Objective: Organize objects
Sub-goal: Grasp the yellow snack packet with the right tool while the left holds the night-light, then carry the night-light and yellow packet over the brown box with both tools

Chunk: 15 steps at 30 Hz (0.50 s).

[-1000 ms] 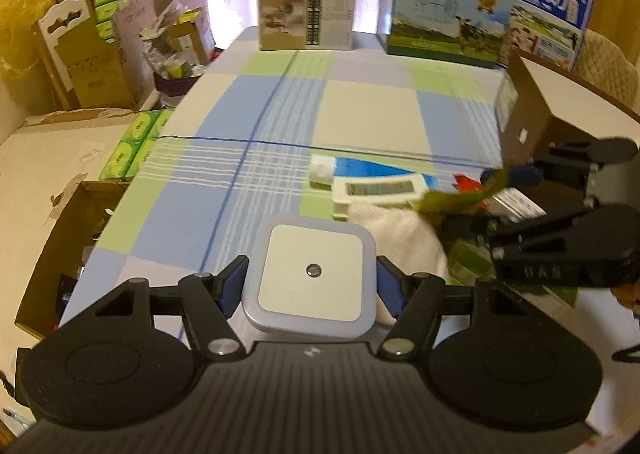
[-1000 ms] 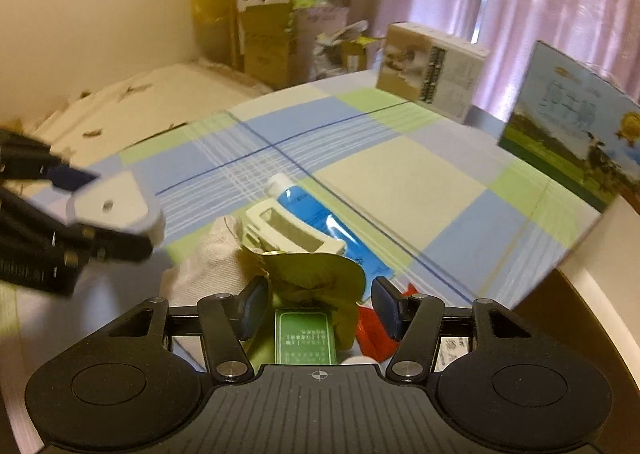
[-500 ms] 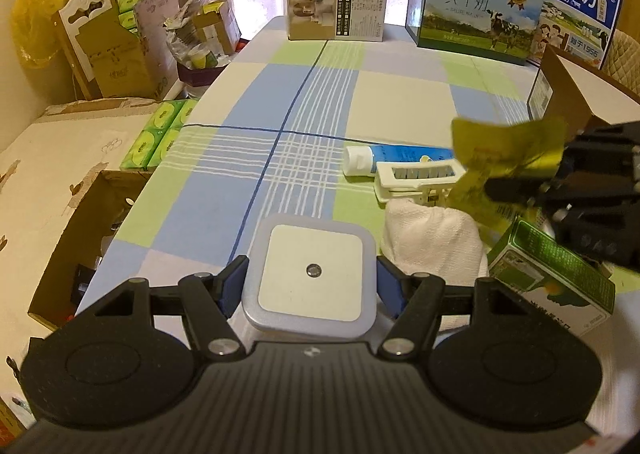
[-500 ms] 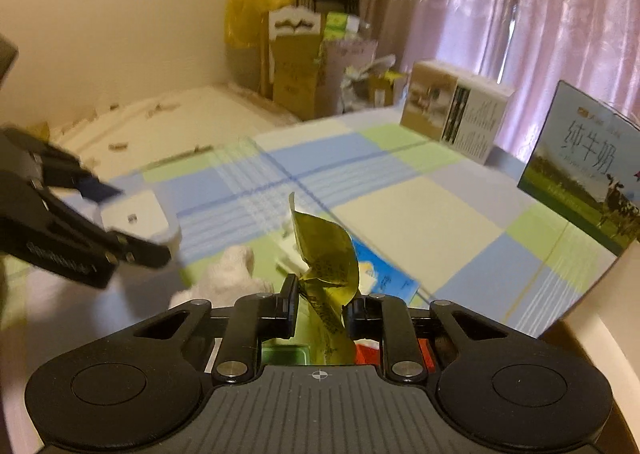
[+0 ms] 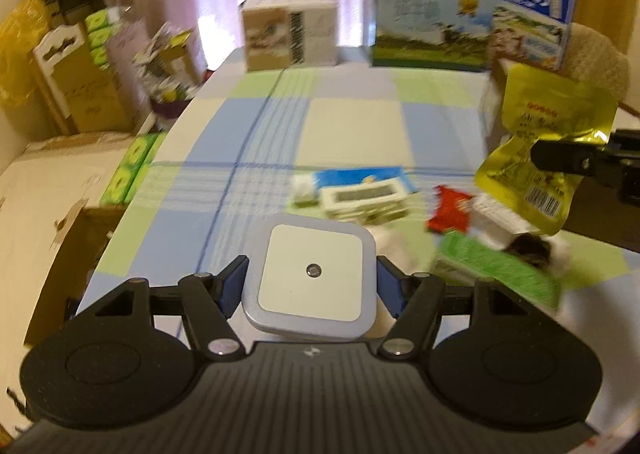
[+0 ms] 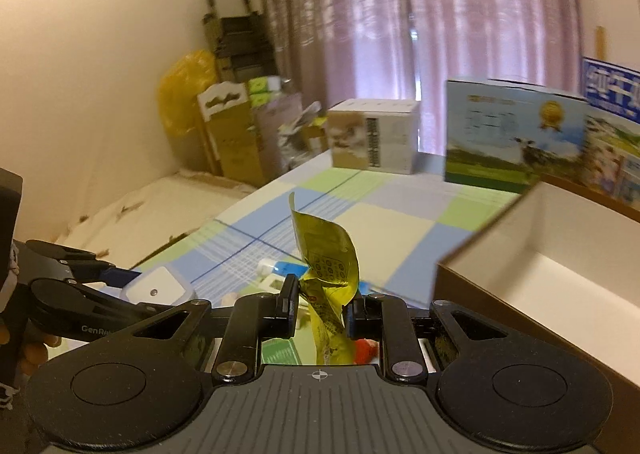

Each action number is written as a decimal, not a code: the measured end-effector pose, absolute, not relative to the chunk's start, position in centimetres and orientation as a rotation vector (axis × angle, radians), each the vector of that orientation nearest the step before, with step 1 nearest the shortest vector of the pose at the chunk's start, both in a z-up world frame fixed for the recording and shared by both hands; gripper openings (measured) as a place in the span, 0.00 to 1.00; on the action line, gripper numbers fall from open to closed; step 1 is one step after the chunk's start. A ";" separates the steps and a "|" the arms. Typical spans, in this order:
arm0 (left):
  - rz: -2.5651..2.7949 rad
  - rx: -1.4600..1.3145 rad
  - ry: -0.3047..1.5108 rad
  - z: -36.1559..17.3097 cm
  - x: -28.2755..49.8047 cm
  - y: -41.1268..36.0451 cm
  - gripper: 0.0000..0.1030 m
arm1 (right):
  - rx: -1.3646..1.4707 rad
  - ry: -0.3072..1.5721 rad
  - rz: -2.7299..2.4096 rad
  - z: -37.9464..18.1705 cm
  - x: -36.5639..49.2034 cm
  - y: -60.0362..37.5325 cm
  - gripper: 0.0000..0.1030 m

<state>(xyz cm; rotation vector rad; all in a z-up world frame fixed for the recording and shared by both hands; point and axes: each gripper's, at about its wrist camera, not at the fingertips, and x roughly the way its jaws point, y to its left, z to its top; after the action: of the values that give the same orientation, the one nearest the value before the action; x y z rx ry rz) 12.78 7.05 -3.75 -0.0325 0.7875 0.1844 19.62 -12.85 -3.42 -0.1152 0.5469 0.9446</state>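
My left gripper (image 5: 312,286) is shut on a square white and grey plug-in device (image 5: 312,274), held above the checked tablecloth (image 5: 352,126). My right gripper (image 6: 322,304) is shut on a crinkled yellow snack packet (image 6: 328,270), lifted off the table; in the left wrist view the yellow snack packet (image 5: 548,146) hangs at the right. On the cloth below lie a blue tube (image 5: 360,178), a white clip-like item (image 5: 364,200), a red wrapper (image 5: 450,208), a green box (image 5: 496,270) and a white cloth (image 5: 392,250), partly hidden.
An open brown cardboard box (image 6: 560,270) with a white inside stands just right of the packet. Milk cartons (image 5: 432,34) and a beige box (image 5: 290,34) line the far table edge. Cardboard boxes and green packs (image 5: 132,166) crowd the left side, off the table.
My right gripper has risen and swung right with the yellow packet, toward the open cardboard box. The left gripper keeps its hold on the device and has shifted slightly.
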 end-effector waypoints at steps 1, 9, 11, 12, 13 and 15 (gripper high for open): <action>0.166 -0.030 0.782 -3.3 12.8 6.4 0.62 | -0.103 0.546 0.932 -3.1 19.4 -13.8 0.18; 0.027 0.029 0.748 -0.6 14.4 1.6 0.62 | -0.020 0.532 0.812 0.1 18.3 -20.3 0.18; -0.002 0.043 0.730 0.3 15.3 0.3 0.62 | 0.000 0.527 0.774 0.8 18.3 -22.2 0.18; -0.020 0.042 0.723 0.9 15.8 -0.3 0.62 | 0.008 0.525 0.757 1.1 18.3 -23.0 0.18; -0.036 0.039 0.718 1.3 16.3 -0.9 0.62 | 0.013 0.521 0.737 1.5 18.4 -23.9 0.18; -0.071 0.044 0.701 2.3 17.5 -2.4 0.62 | 0.028 0.513 0.695 2.2 18.7 -25.6 0.18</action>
<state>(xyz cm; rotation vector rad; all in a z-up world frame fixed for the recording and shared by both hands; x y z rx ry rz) 17.46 -2.35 2.32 0.0441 0.7013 -0.0709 18.71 -25.59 2.16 0.0281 0.5126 0.6953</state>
